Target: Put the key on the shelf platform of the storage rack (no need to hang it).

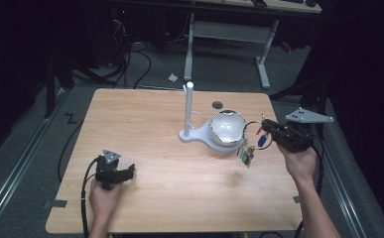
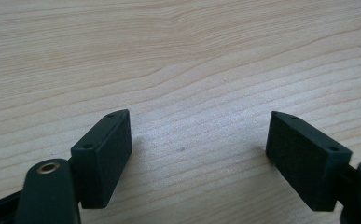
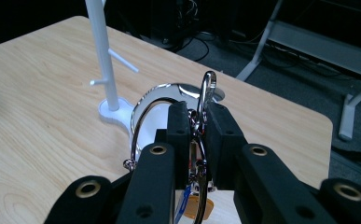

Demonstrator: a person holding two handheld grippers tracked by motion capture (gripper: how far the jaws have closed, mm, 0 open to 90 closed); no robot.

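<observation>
My right gripper [image 1: 265, 130] is held above the table's right side, shut on a metal key ring [image 1: 252, 130] from which small tags and keys [image 1: 246, 153] dangle. In the right gripper view the ring [image 3: 205, 100] stands pinched between the black pads [image 3: 178, 123]. Just left of it sits a shiny metal bowl [image 1: 226, 128] on the base of a white stand [image 1: 188, 111] with short pegs. My left gripper [image 1: 130, 171] rests low on the table at front left, open, with bare wood between its pads [image 2: 103, 156].
The wooden table [image 1: 150, 148] has a dark round hole [image 1: 218, 104] behind the bowl. Beyond the far edge stand a white desk frame [image 1: 229, 34] and tangled cables on the floor. The table's right edge lies close under my right hand.
</observation>
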